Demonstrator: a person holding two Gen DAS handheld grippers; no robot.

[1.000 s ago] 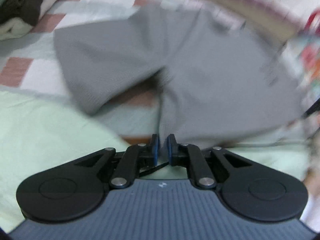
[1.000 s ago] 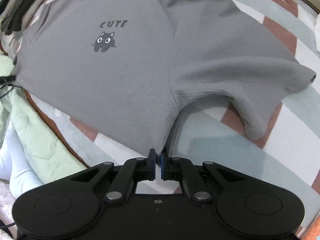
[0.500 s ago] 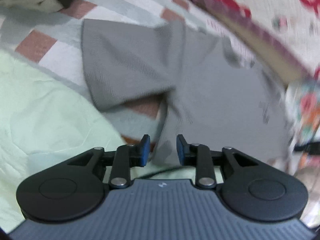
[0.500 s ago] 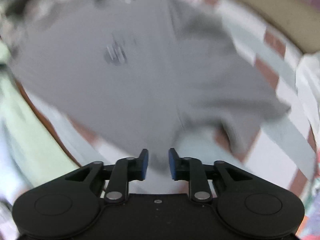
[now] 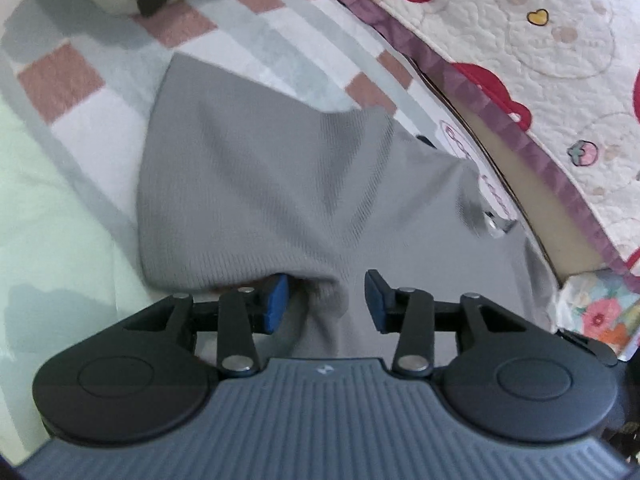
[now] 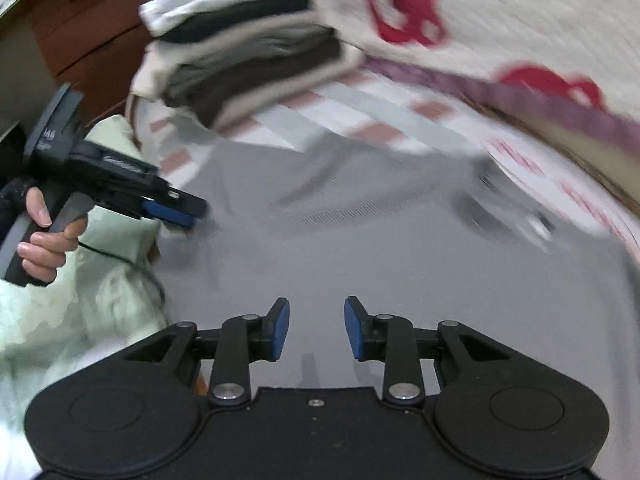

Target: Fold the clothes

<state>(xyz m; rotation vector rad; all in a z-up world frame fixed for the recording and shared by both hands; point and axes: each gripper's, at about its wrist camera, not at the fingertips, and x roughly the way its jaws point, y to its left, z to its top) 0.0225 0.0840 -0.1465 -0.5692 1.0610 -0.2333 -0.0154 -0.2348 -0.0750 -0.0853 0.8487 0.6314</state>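
Observation:
A grey T-shirt (image 5: pixel 256 184) lies flat on the checked bed sheet (image 5: pixel 256 44), one sleeve spread to the left. My left gripper (image 5: pixel 326 304) is low over its near edge with its jaws opening. A bunched fold of the grey cloth sits loose between the blue pads (image 5: pixel 276 304), which do not press on it. In the blurred right wrist view my right gripper (image 6: pixel 317 328) hovers over the shirt's grey body (image 6: pixel 360 248), its jaws opening with nothing between them. A hand holds the left gripper (image 6: pixel 188 212) at the shirt's left edge.
A stack of folded clothes (image 6: pixel 248 52) sits at the far end of the sheet. A white quilt with red patterns (image 5: pixel 560 40) borders the right side. A pale green blanket (image 5: pixel 48 200) lies bunched on the left. Brown wooden furniture (image 6: pixel 80 20) stands behind.
Both grippers were shut on the shirt's edge and have let it go, jaws now apart. The right gripper swung quickly across, so its view now takes in the stack and the left gripper.

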